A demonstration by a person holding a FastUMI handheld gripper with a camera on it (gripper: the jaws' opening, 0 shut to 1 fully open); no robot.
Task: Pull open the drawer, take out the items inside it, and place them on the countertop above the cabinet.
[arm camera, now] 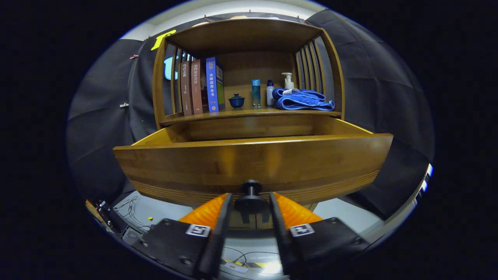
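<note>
The wooden cabinet's drawer (pixel 253 163) stands pulled out toward me, its wide front panel just ahead of the fingers. A dark round knob (pixel 251 187) sits low on the middle of that panel. My gripper (pixel 251 196) is shut on the knob, one finger pressing each side of its disc. The front panel hides whatever lies inside the drawer; only the inner side walls and back wall show. Above the drawer runs the countertop (pixel 241 113) of the cabinet.
On the countertop stand several books (pixel 202 85) at the left, a small blue lidded cup (pixel 236 100), a blue bottle (pixel 255 92), a white bottle (pixel 270 93), a pump bottle (pixel 288 81) and a folded blue towel (pixel 301 100). Slatted side walls and a roof enclose it. Cables lie on the floor below.
</note>
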